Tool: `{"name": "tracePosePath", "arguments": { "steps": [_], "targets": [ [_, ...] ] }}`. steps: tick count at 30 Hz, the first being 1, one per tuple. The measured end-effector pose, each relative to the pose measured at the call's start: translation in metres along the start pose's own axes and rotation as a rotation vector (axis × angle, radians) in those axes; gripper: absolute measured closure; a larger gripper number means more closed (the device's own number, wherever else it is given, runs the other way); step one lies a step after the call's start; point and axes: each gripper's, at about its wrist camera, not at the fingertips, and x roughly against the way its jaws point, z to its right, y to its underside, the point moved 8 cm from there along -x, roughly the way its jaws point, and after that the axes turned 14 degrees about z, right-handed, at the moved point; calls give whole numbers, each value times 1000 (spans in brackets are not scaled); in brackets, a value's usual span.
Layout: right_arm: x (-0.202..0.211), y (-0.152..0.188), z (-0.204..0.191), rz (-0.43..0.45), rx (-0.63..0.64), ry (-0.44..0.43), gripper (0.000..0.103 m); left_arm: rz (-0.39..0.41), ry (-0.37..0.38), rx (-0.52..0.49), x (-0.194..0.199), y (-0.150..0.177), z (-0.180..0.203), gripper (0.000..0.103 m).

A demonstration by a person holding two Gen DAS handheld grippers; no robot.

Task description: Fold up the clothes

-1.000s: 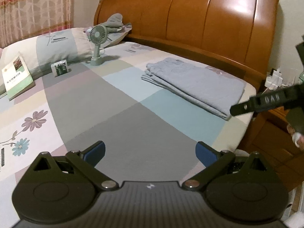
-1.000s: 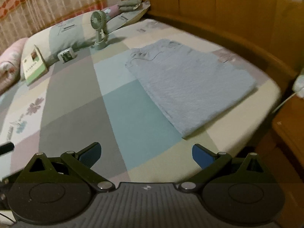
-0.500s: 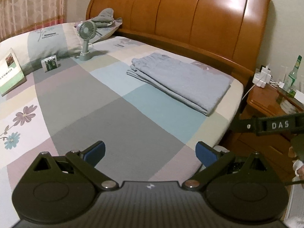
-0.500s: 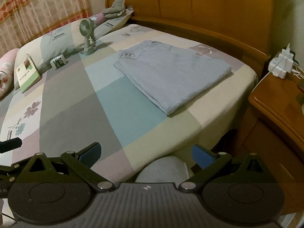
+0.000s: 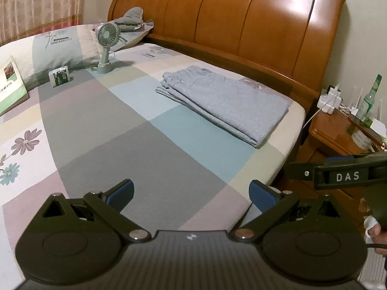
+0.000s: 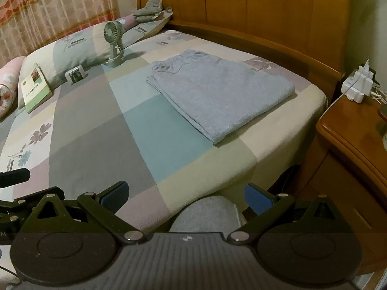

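I see the folded grey garment [image 5: 225, 104] lying right of centre frame, near the bed [image 5: 135, 130] edge. My left gripper [image 5: 191, 193] and right gripper [image 6: 185, 193] gape, released, holding nothing. A careless sweep could drag it off.

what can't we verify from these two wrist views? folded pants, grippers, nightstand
- Folded grey pants: underside and inner layers hidden by the top layer, both views.
- Right gripper: open and empty in its own view; in the left wrist view the frame's right edge crops it.
- Left gripper: open and empty.
- Nightstand: cut by the right edge in both views; the green bottle label is too small to read.
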Motion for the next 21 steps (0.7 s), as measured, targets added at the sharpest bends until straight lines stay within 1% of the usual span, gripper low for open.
{"name": "tracePosePath", "arguments": {
  "steps": [11,21],
  "targets": [
    [0,2,-3,-11,16,-4,0,-18,-4,9,-5,1,3,2],
    [-2,1,-4,-12,15,-6,0,-18,-13,14,-7,2,0,1]
  ]
}}
